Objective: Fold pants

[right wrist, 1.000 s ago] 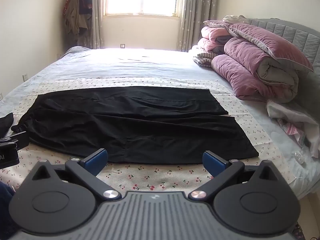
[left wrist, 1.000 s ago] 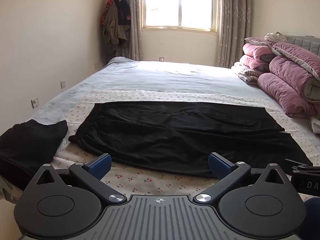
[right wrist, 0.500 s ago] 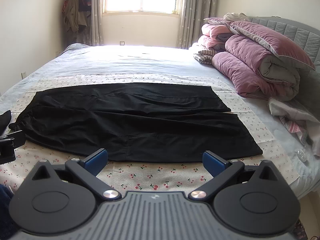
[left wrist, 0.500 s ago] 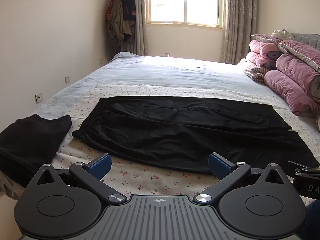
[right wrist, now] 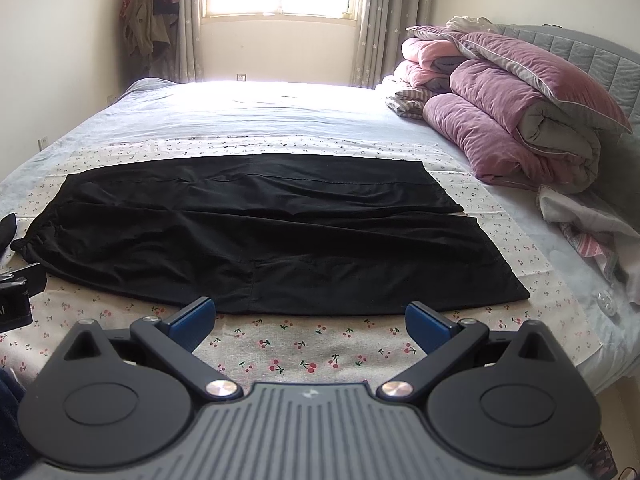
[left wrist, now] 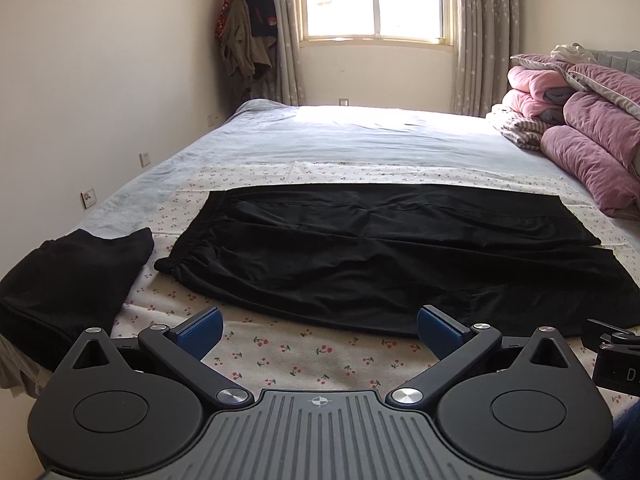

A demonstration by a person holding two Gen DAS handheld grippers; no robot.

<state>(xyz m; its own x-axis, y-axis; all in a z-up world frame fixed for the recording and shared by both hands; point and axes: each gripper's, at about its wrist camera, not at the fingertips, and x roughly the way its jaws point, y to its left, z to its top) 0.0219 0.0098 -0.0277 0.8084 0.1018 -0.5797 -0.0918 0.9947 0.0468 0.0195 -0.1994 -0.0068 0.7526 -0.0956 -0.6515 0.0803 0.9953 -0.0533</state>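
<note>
Black pants (left wrist: 384,252) (right wrist: 260,236) lie flat across a cherry-print cloth on the bed, waistband to the left, leg ends to the right. My left gripper (left wrist: 319,326) hovers open over the cloth just short of the pants' near edge, nothing between its blue pads. My right gripper (right wrist: 310,322) is also open and empty, just before the near edge of the near leg. Each gripper shows at the edge of the other's view.
A second black garment (left wrist: 68,276) lies folded at the bed's left near corner. Pink and purple quilts (right wrist: 516,112) are stacked by the headboard on the right, with a white cloth (right wrist: 588,232) beside them. Clothes hang in the far left corner (left wrist: 246,36).
Both grippers have tilted slightly, so the pants sit a little lower and closer in view. Both stay open and the pants have not moved.
</note>
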